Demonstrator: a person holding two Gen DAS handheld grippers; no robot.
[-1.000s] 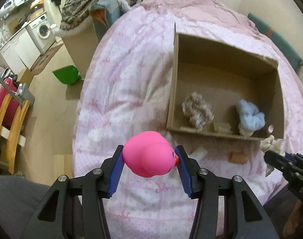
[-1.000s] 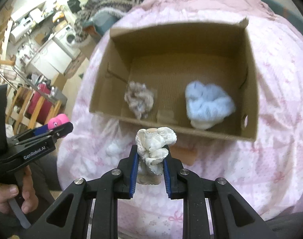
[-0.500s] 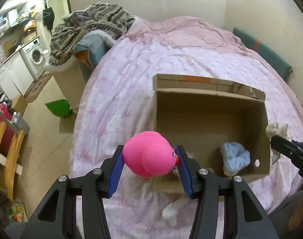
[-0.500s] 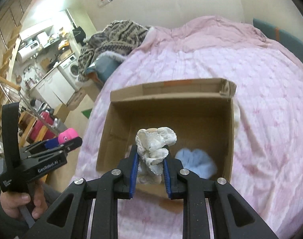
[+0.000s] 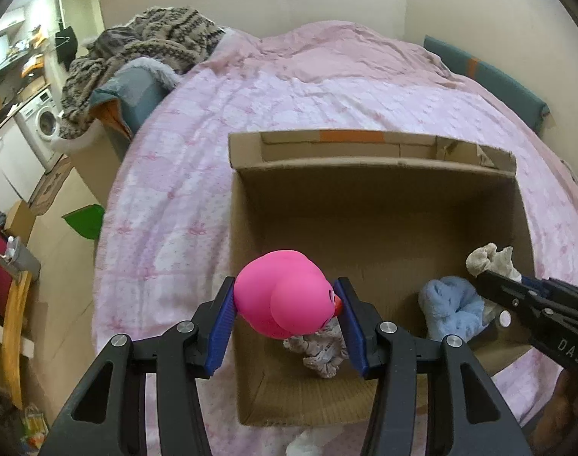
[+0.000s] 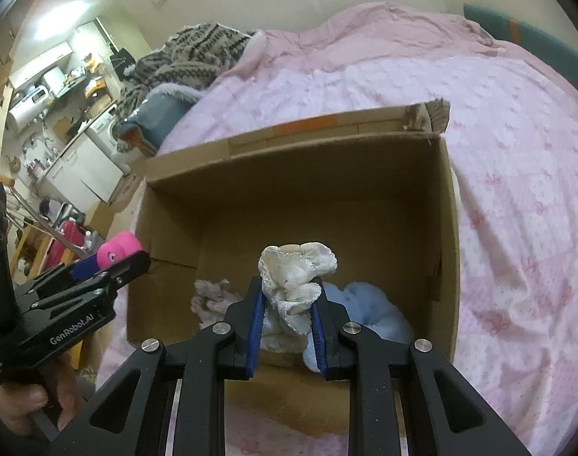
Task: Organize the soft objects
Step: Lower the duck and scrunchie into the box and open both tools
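Note:
An open cardboard box (image 5: 372,197) (image 6: 289,197) lies on a pink bedspread. My left gripper (image 5: 285,296) is shut on a pink rubber duck (image 5: 285,292), held over the box's near left part. My right gripper (image 6: 287,296) is shut on a crumpled white cloth (image 6: 294,273) above the box's near side. On the box floor lie a light blue fluffy piece (image 5: 450,306) (image 6: 368,311) and a grey-beige frilly scrunchie (image 5: 319,349) (image 6: 213,298). In the right wrist view the left gripper (image 6: 110,262) with the duck (image 6: 118,249) shows at the left.
The bedspread (image 5: 327,91) slopes off at the left towards the floor, where a green dustpan (image 5: 86,220) lies. A patterned blanket (image 5: 144,45) is heaped on a chair at the bed's far left. A white soft item (image 5: 311,442) lies in front of the box.
Both grippers have moved forward from in front of the box to above its inside, each still holding its object. The view has tilted up, showing more of the bed and wall.

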